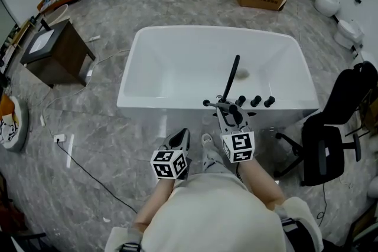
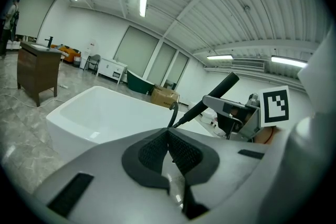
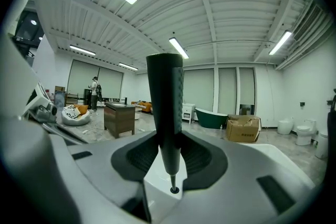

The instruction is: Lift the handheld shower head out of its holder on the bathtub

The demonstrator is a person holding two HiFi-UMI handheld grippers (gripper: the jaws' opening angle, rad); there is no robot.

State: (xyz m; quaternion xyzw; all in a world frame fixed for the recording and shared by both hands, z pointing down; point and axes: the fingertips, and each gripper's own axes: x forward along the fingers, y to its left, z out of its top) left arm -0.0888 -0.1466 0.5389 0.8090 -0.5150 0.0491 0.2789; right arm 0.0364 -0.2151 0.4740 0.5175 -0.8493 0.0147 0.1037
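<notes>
Right hand-held gripper point(image 3: 170, 157) clenched on slim black stick-shaped shower head point(image 3: 165, 102) — upright, just above the rim of white rectangular bathtub point(image 1: 142, 38). Looks clear of its holder, lift near done. Beside it, left hand-held gripper point(image 2: 169, 150) pinched together, empty.

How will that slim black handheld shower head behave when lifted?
Likely stiff: the slim black handheld shower head stands straight in the right gripper. Its smooth taper may slip. The black hose probably tugs its end.
</notes>
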